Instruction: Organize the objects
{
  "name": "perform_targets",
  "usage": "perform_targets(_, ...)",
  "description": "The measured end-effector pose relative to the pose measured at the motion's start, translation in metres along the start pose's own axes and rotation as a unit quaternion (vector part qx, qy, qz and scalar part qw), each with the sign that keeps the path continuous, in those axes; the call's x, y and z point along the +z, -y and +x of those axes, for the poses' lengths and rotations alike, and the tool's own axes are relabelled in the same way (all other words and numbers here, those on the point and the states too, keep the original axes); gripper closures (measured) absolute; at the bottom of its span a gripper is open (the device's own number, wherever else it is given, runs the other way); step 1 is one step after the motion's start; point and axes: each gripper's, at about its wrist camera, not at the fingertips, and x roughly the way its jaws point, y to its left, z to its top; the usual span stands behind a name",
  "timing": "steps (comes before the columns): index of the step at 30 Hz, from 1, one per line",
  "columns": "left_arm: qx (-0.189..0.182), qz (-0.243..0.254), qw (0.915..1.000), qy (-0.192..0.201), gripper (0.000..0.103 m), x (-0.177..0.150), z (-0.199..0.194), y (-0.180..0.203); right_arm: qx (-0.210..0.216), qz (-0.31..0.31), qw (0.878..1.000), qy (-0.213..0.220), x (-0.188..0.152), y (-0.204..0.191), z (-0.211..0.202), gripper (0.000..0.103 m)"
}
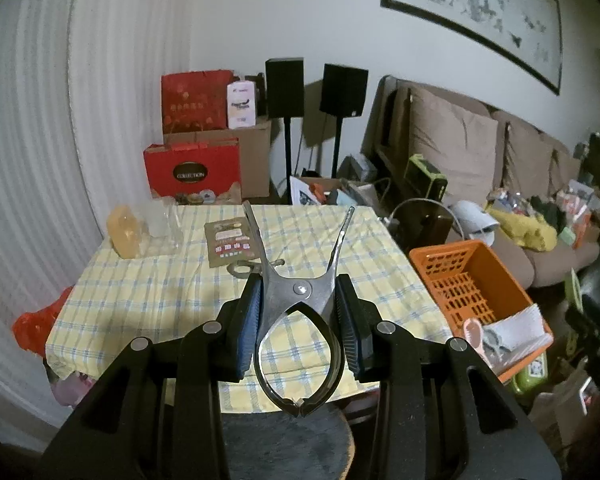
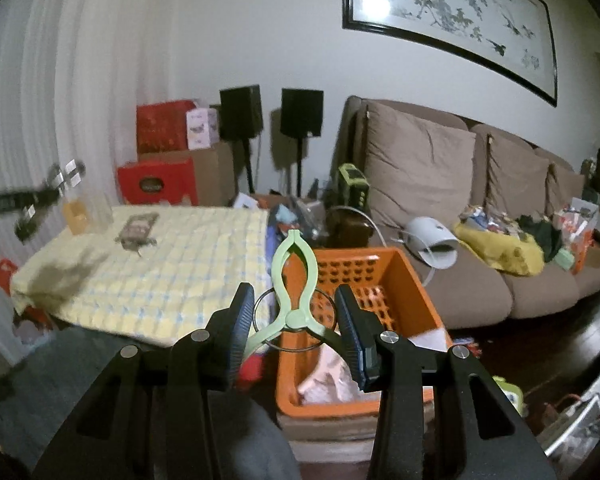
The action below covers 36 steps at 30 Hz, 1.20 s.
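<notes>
In the left wrist view my left gripper (image 1: 300, 300) is shut on a large metal clamp (image 1: 300, 276); its two long handles fan out toward the table and its curved jaws point back at the camera. In the right wrist view my right gripper (image 2: 290, 312) is shut on a pale green plastic clip (image 2: 294, 280) with a wire ring, held over the near rim of the orange basket (image 2: 404, 280). The basket (image 1: 496, 272) stands to the right of the table with the yellow checked cloth (image 1: 160, 292). White and pink items lie in the basket.
On the cloth lie a brown card packet (image 1: 230, 244), a small metal clip (image 1: 244, 268), an orange block (image 1: 126, 236) and clear plastic. Red gift boxes (image 1: 192, 172) and speakers on stands are behind. A cluttered brown sofa (image 2: 480, 240) is on the right.
</notes>
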Motion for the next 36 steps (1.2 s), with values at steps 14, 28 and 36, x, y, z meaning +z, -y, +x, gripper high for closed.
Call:
perform_targets(14, 0.008, 0.005, 1.0, -0.001, 0.069, -0.001, 0.006, 0.007, 0.015, -0.007, 1.0, 0.009, 0.004, 0.007, 0.016, 0.061)
perform_targets(28, 0.011, 0.002, 0.9999, -0.008, 0.069, 0.0, 0.008, 0.007, 0.035, 0.028, 0.999, 0.018, 0.011, 0.024, 0.001, 0.061)
perform_targets(36, 0.015, -0.008, 0.9998, -0.011, 0.069, 0.0, 0.008, -0.001, 0.038, 0.022, 0.999, 0.009, 0.01, 0.018, 0.005, 0.061)
